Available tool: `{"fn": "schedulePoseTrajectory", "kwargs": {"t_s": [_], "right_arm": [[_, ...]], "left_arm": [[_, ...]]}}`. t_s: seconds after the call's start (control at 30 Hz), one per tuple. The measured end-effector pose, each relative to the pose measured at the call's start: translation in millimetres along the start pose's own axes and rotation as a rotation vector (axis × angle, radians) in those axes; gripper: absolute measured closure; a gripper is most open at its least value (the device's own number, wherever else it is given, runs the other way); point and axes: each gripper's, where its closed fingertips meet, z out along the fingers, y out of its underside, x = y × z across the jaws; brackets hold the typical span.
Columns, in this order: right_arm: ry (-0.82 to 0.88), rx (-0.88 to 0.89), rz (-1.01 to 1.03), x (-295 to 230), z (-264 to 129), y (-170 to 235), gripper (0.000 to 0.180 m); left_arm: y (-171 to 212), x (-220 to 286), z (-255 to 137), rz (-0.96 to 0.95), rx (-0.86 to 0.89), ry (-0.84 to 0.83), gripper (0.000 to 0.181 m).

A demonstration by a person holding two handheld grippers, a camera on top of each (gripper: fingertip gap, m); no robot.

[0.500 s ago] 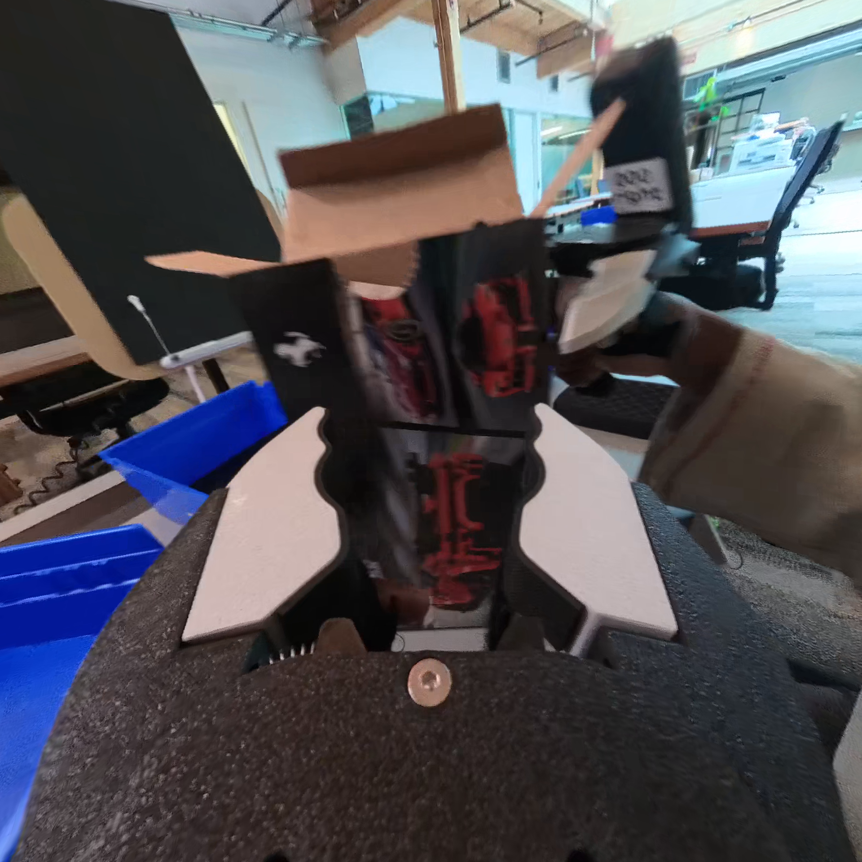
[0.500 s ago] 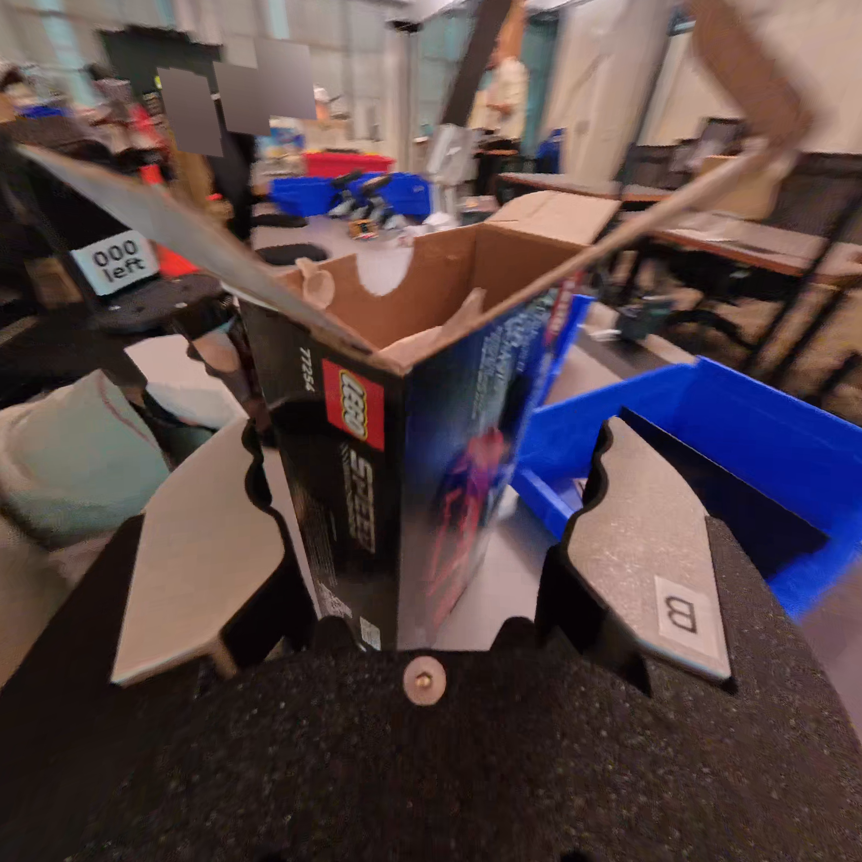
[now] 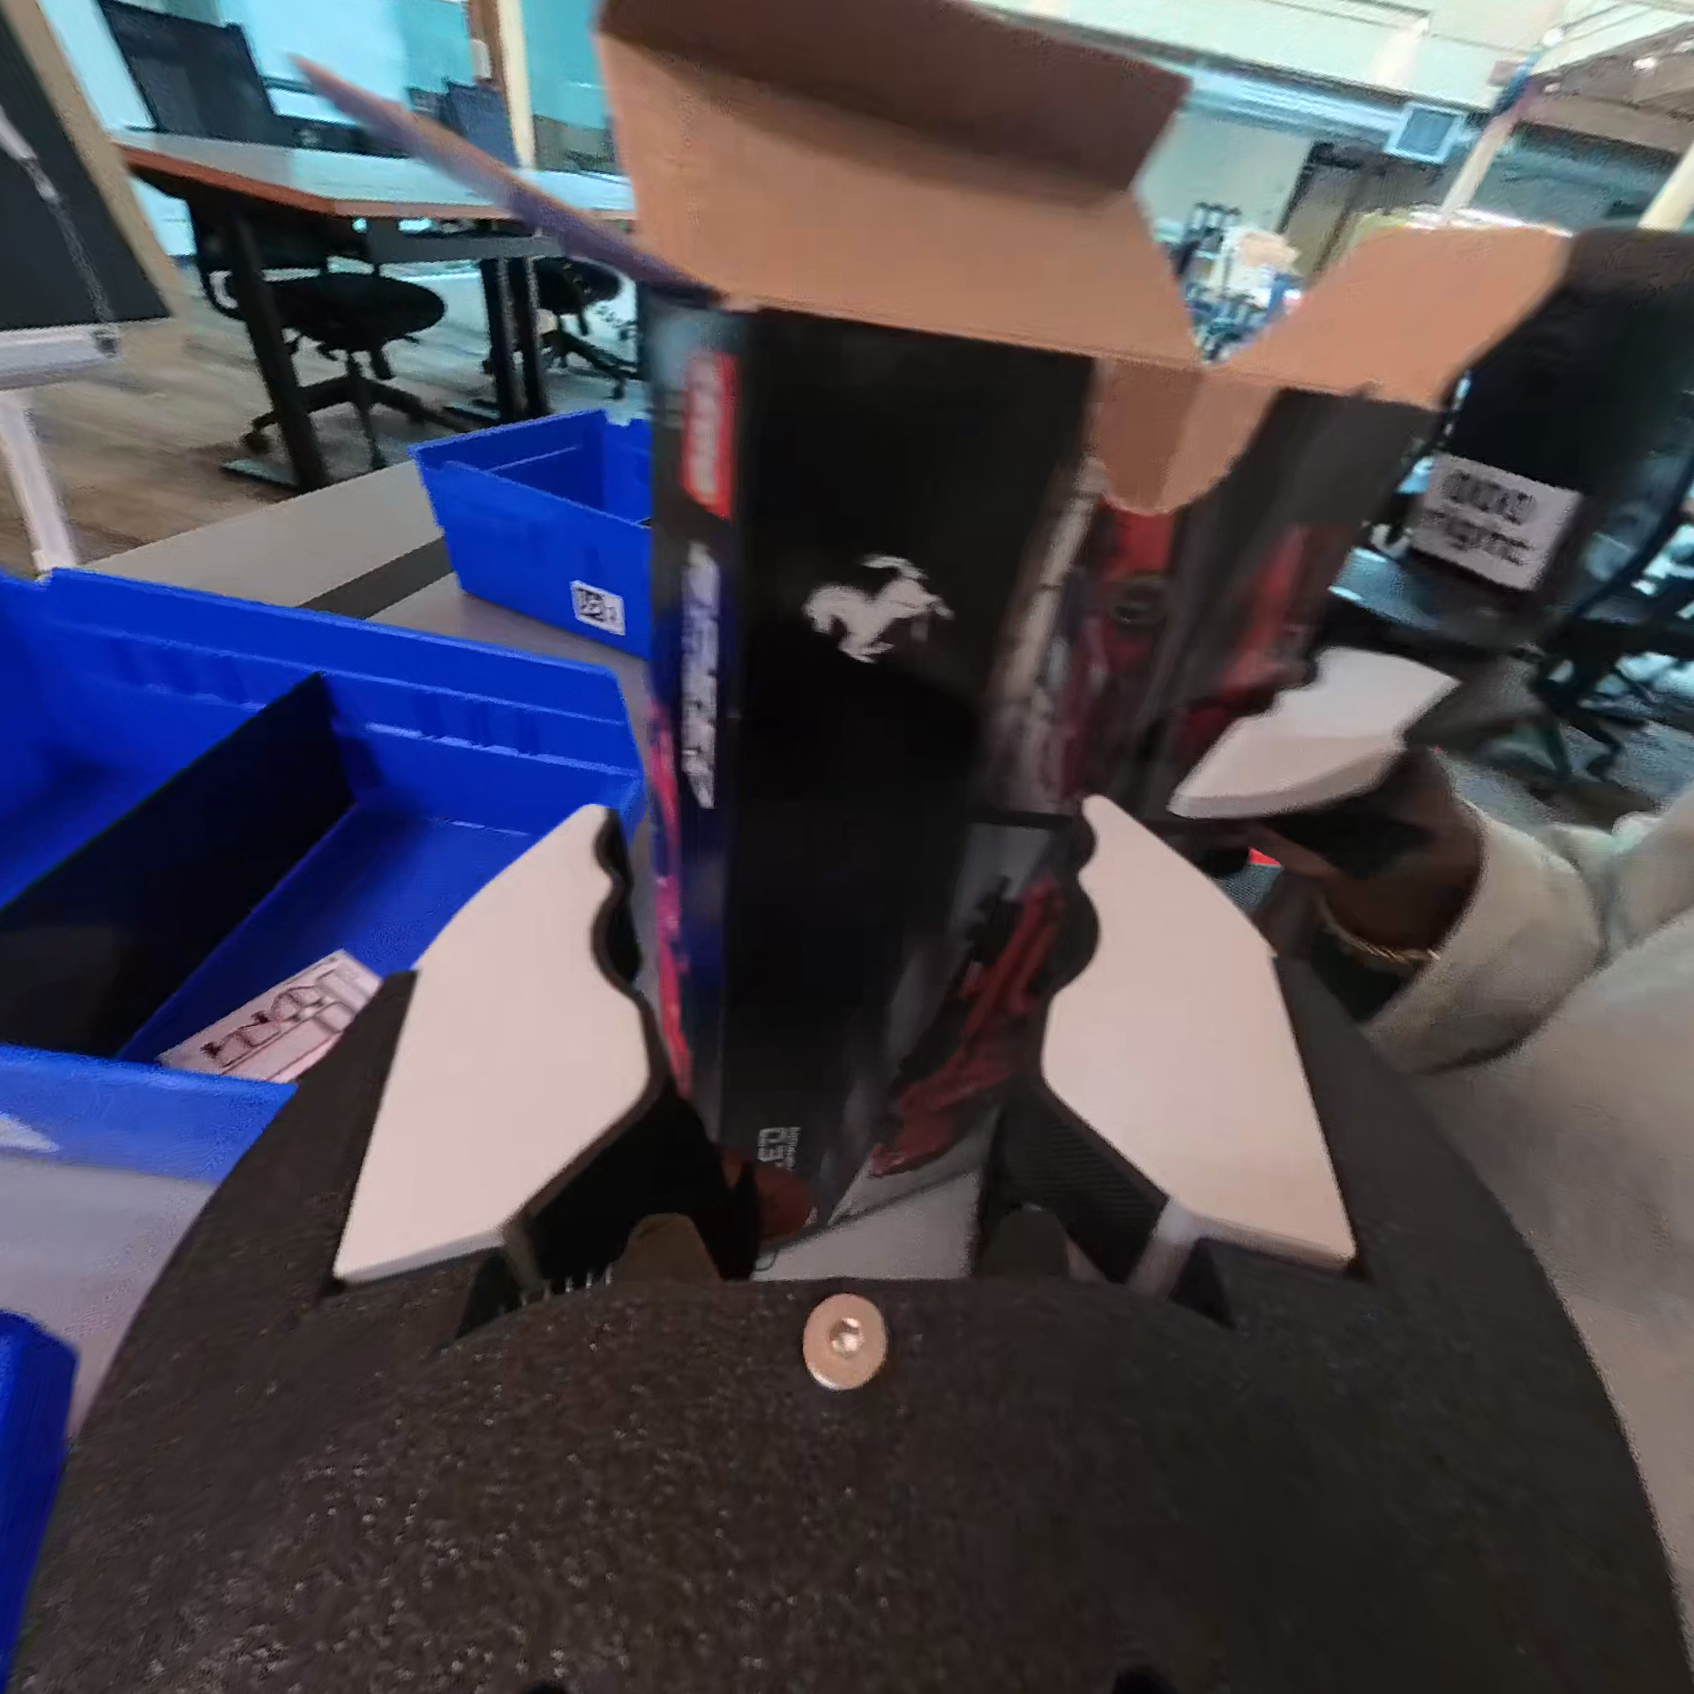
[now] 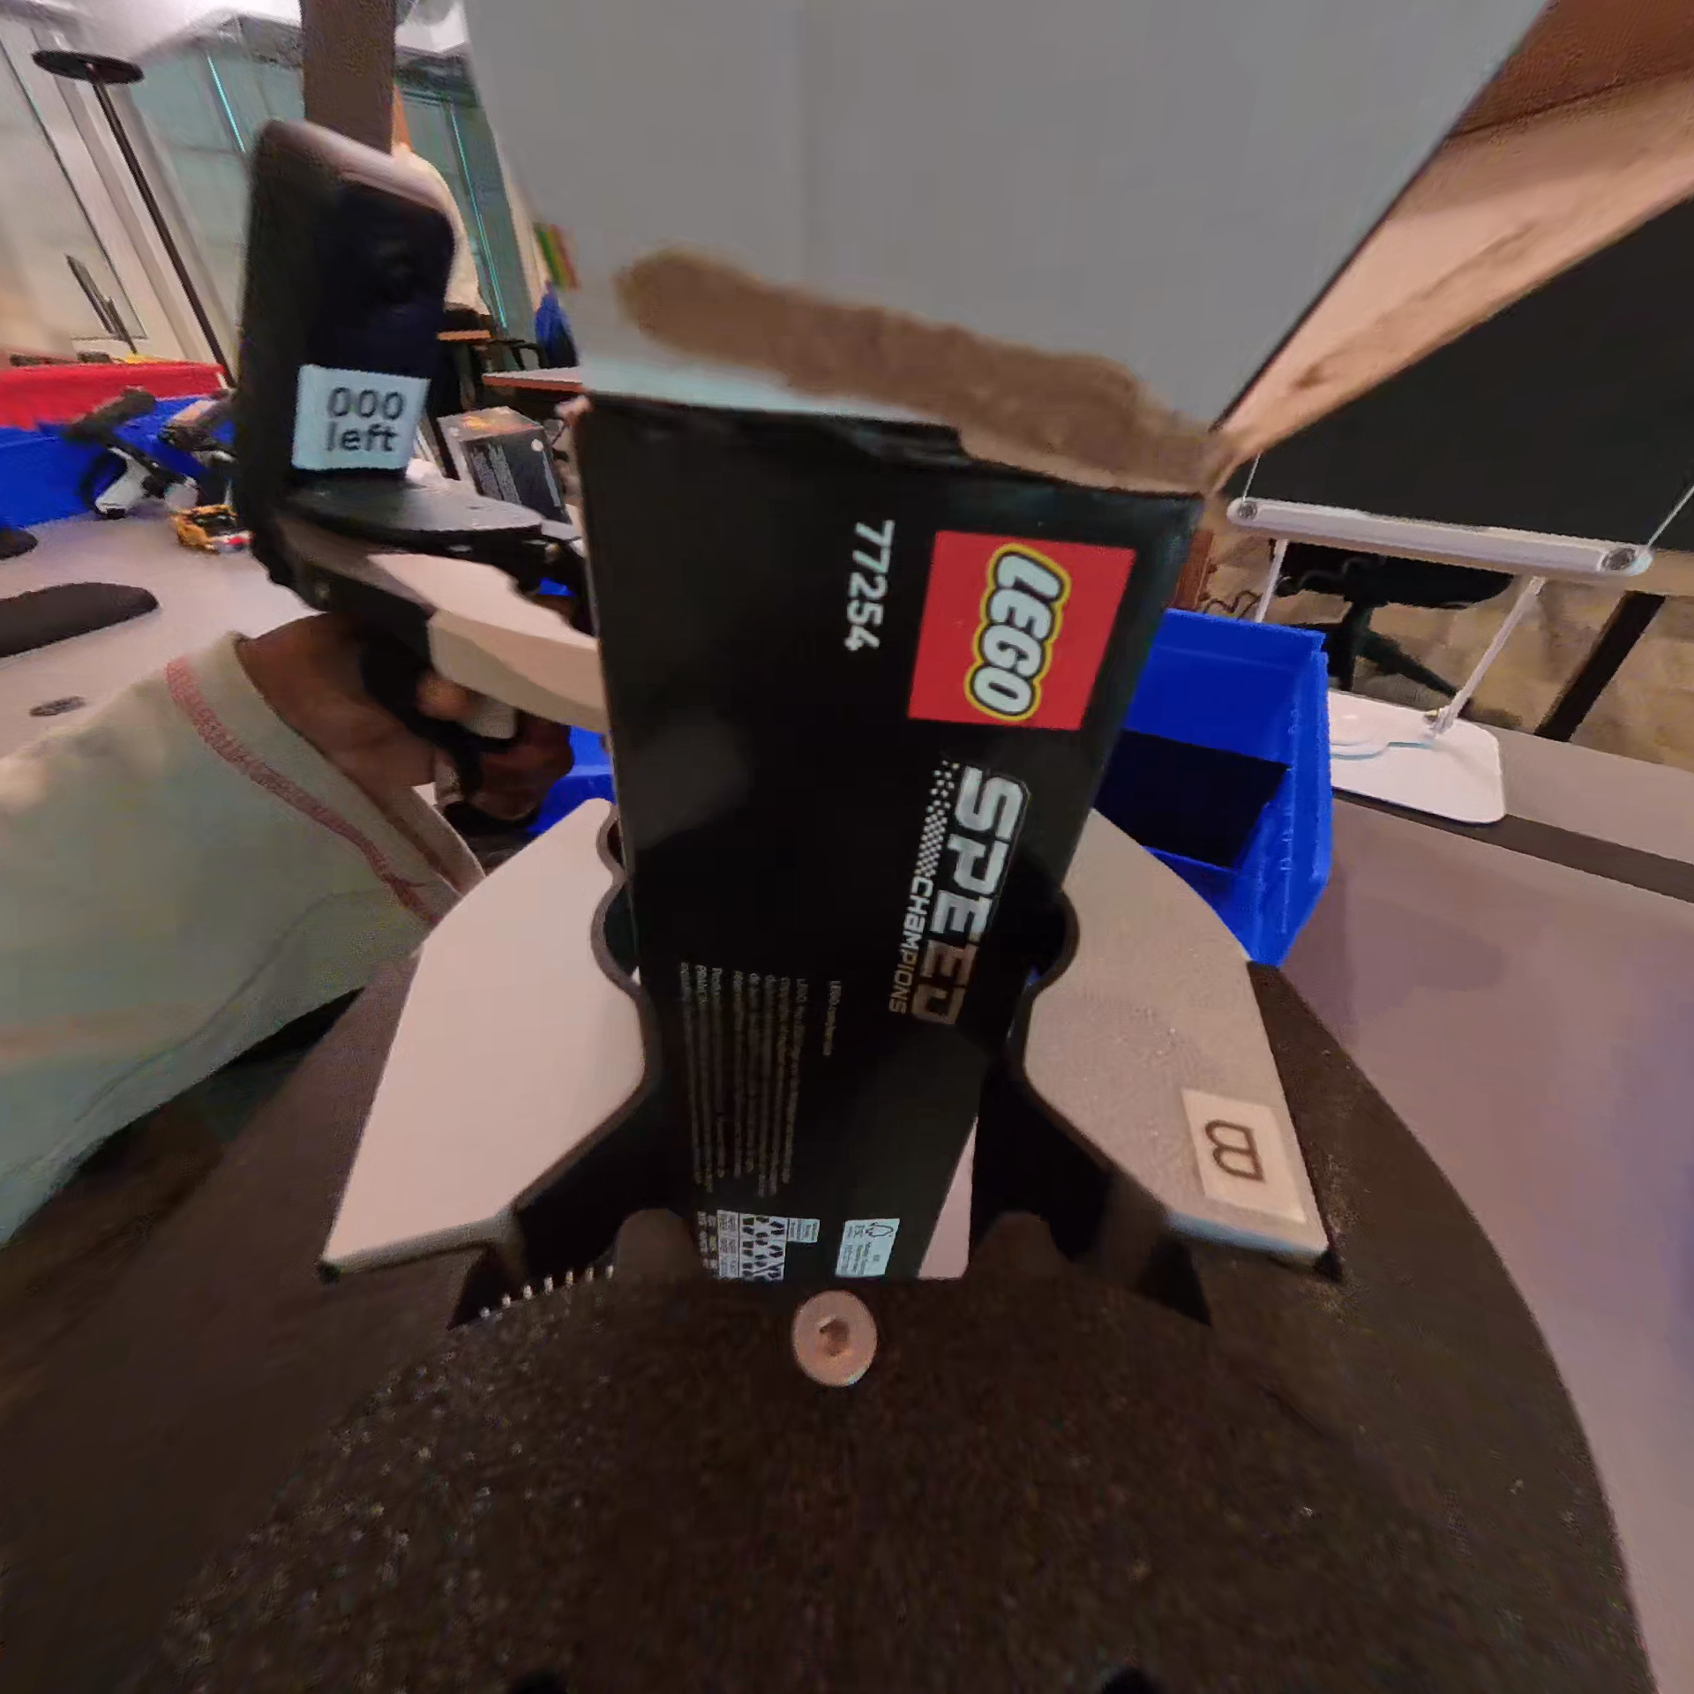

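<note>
A black toy box (image 3: pixel 852 733) with red car pictures stands upright, its brown cardboard top flaps (image 3: pixel 880 183) open. My left gripper (image 3: pixel 848 843) is shut on the box's lower part, one finger on each side. My right gripper (image 4: pixel 839 852) is shut on the box's narrow printed end (image 4: pixel 825 917). In the left wrist view one white finger (image 3: pixel 1311 742) of the right gripper shows at the box's far right side, held by a hand in a pale sleeve. In the right wrist view the left gripper's finger (image 4: pixel 513 642) touches the box's left face.
Blue divided bins (image 3: pixel 367 733) stand to the left on the grey table, one holding a printed sheet (image 3: pixel 275 1017); another bin (image 3: pixel 532 513) is behind. A blue bin (image 4: pixel 1228 779) and a white stand base (image 4: pixel 1421 761) sit right of the box. Desks and office chairs stand behind.
My right gripper's fingers have closed in onto the box's narrow end. Both grippers have swung round with the box, and it now stands beside the blue bins.
</note>
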Motion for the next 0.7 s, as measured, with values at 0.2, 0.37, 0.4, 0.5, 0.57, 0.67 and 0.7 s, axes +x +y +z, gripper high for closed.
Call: {"fn": "schedulePoseTrajectory", "kwargs": {"t_s": [0.2,0.37,0.4,0.5,0.57,0.67,0.7], "right_arm": [[-0.333,-0.049,-0.136,0,0,3,0.094],[-0.885,0.072,-0.160,-6,-21,0,0.094],[-0.966,0.098,-0.145,-6,-25,-1,0.094],[-1.060,0.131,-0.142,-7,-26,-2,0.093],[-1.089,0.137,-0.175,-11,-30,-3,0.093],[-1.115,0.153,-0.232,-16,-39,-2,0.094],[-1.115,0.156,-0.249,-18,-43,-2,0.093]], "left_arm": [[15,26,-13,0.103,-0.037,-0.066,0.100],[18,44,-36,0.171,0.010,-0.115,0.073],[18,49,-36,0.185,0.020,-0.115,0.066],[18,71,-23,0.217,0.024,-0.094,0.058],[19,75,-10,0.242,0.016,-0.128,0.060],[25,75,8,0.281,-0.002,-0.169,0.075],[26,78,14,0.310,-0.002,-0.168,0.091]]}}
